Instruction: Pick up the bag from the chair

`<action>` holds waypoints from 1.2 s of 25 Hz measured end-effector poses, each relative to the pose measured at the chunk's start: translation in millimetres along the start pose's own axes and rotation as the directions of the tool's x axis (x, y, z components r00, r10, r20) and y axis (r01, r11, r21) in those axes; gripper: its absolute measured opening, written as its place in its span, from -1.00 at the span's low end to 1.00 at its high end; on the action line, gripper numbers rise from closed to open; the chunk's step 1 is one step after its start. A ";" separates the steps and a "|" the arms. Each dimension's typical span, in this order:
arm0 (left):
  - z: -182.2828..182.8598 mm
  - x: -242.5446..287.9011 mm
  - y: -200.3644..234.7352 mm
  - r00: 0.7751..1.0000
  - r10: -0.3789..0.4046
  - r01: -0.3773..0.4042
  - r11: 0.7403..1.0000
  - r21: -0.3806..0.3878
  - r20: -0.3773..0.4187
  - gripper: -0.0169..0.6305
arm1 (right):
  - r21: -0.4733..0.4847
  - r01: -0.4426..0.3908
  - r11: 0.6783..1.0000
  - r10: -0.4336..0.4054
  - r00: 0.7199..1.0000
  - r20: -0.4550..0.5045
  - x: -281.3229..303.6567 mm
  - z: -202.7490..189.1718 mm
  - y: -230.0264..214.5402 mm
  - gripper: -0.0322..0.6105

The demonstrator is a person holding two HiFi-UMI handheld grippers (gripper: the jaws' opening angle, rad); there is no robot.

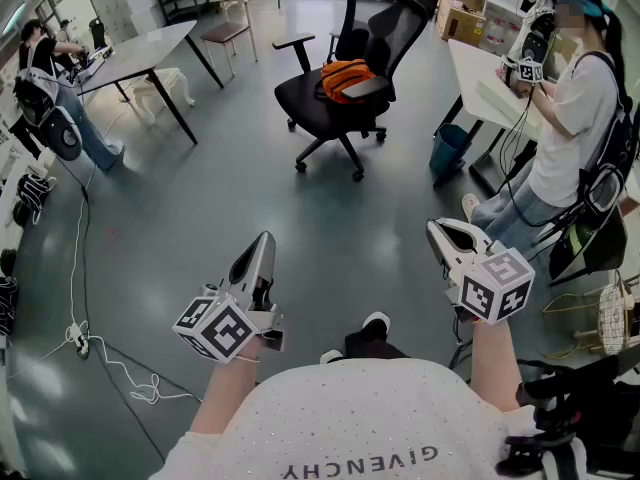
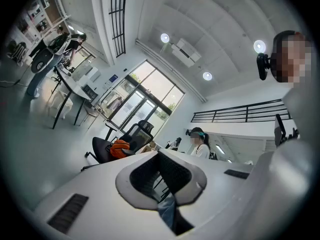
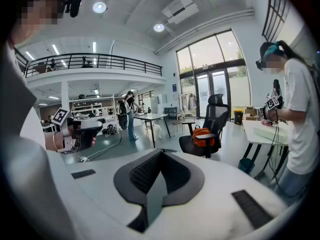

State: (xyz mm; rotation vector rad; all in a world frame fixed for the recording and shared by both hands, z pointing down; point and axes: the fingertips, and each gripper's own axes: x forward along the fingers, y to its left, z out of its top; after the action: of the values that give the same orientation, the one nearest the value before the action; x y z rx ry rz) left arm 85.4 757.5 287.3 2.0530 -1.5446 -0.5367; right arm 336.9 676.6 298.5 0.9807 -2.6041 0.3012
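While one bag [image 1: 345, 76] sits on the one chair [image 1: 310, 105], both claws hang well apart from it.
Two claws: left claw [image 1: 262, 240] and right claw [image 1: 437, 230], each clenched on nothing.

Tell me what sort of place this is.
Probably an open-plan office or lab workspace: a black office chair holding an orange bag, a long work table, and a railed mezzanine beside a tall glass entrance.
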 end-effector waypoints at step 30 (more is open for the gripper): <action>65.8 71.0 65.4 0.993 0.096 -0.102 0.990 0.096 0.062 -0.95 | -0.050 0.069 0.996 -0.056 0.972 0.229 98.8 91.2 -68.2 -0.90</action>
State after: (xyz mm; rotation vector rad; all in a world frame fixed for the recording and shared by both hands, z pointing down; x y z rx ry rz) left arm 16.3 664.1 274.6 2.0371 -1.7286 -0.4946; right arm 291.2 538.7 258.0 1.1342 -2.7609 0.1022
